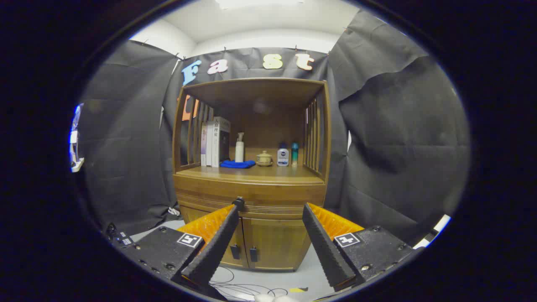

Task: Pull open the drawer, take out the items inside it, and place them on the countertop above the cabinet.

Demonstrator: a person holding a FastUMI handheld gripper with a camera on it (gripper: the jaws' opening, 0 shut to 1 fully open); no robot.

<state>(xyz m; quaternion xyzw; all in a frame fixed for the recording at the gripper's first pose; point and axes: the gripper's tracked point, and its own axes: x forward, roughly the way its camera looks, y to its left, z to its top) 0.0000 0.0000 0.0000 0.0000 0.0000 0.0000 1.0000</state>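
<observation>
A wooden cabinet (251, 184) stands ahead of me against the booth wall. Its drawer (251, 196) runs across the front under the countertop (268, 173) and is closed, with a small dark knob (239, 202) right at the tip of my left finger. My gripper (272, 206) is open, its fingers spread wide with nothing between them, some way short of the drawer front. The drawer's contents are hidden.
On the countertop stand books (215, 143), a white pump bottle (239, 147), a blue cloth (238, 164), a small lidded pot (264, 158), a white bottle (283, 156) and a teal bottle (295, 154). Two lower doors (268, 247) sit below the drawer. Cables (235, 287) lie on the floor.
</observation>
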